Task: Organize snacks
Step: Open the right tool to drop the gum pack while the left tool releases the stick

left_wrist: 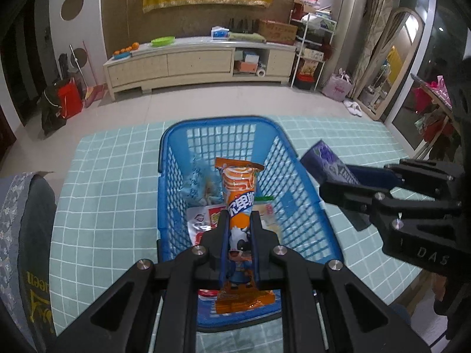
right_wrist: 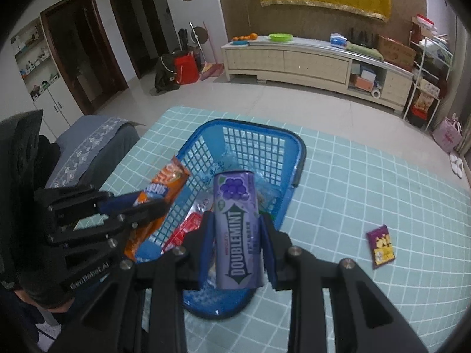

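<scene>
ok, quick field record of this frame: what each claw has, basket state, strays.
left claw: shut on orange wrapped snack bar
right claw: shut on purple Doublemint gum canister
blue plastic mesh basket: holds several packets, both claws over it
stray: small purple snack packet on teal checked mat

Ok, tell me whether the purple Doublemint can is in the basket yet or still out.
Still out. The Doublemint can is clamped between the right gripper fingers, held above the blue basket, not resting among the snacks inside.
</scene>
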